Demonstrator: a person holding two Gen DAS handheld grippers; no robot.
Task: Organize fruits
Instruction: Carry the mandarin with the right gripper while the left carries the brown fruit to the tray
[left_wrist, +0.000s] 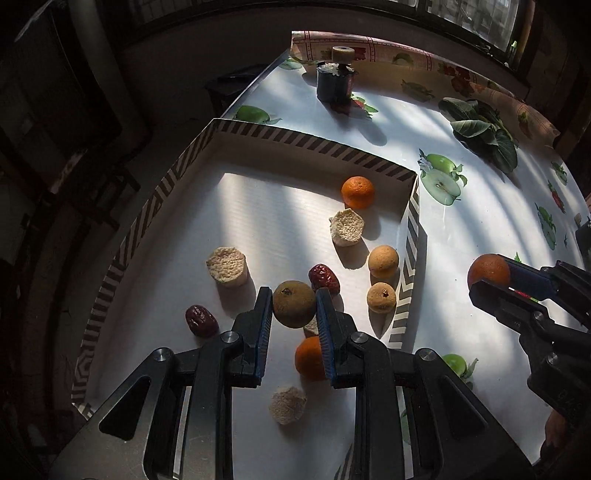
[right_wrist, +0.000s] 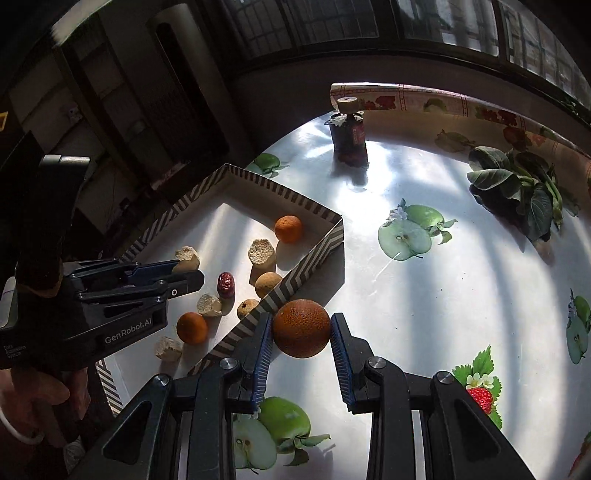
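Here, rough dark-orange fruit (right_wrist: 301, 328), brownish fruit (left_wrist: 294, 304)

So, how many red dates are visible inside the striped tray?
2. One red date lies mid-tray, just beyond the left gripper; the other red date lies left of that gripper's fingers. More may be hidden under the gripper.
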